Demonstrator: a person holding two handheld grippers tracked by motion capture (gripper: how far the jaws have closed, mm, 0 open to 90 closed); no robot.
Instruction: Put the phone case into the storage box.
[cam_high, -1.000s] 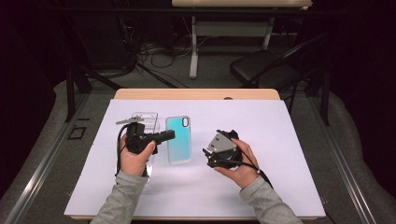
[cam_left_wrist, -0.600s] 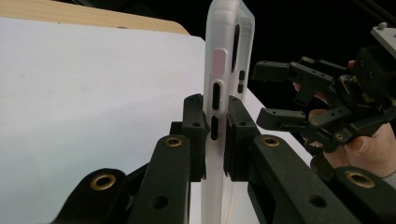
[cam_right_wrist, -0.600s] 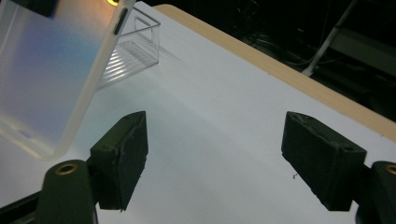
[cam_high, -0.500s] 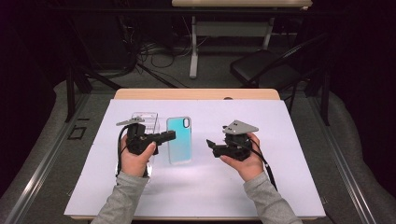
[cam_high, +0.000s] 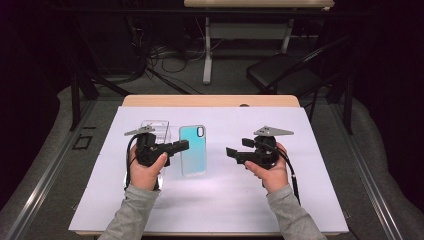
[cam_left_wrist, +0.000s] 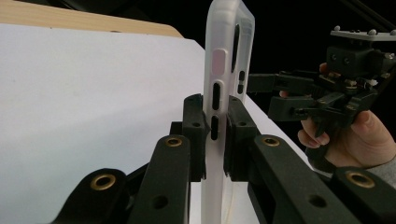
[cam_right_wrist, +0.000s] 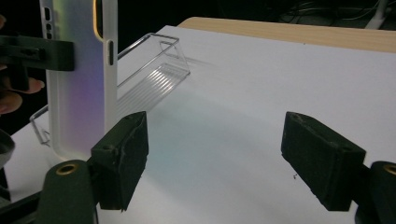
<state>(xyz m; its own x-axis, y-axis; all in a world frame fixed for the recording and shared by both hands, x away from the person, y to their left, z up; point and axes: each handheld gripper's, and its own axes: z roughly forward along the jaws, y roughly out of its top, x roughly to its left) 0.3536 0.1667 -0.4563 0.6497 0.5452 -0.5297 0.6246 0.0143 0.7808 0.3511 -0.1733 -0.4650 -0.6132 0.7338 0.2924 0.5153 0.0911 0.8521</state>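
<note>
So your left gripper (cam_high: 184, 145) has its jaws pinched right on the edge of the phone case (cam_high: 193, 150), and the left gripper view makes that super clear: both black pads are pressed flat against the frosted side wall of the case (cam_left_wrist: 219, 93), just around the button cutouts. From above, the case is a teal, iridescent slab sitting roughly at the center of the white mat (cam_high: 220, 200), running from 12 to 6 o'clock, with the camera cutout at the 12 o'clock end. Your left hand (cam_high: 145, 170) comes at it from 9 o'clock. Just past your left gripper, toward 11 o'clock of the case, there's a clear plastic tray (cam_high: 156, 129) lying on the mat; it shows up in the right gripper view too (cam_right_wrist: 154, 70), right behind the case (cam_right_wrist: 79, 79). Your right gripper (cam_high: 231, 152) is off at 3 o'clock of the case, well apart from it, jaws spread wide with nothing between them, and pointed toward the case. In its own view the two pads stand far apart over bare mat (cam_right_wrist: 224, 130). Your right hand (cam_high: 267, 167) holds it just above the mat. The wooden table (cam_high: 210, 100) edge peeks out at 12 o'clock.
</note>
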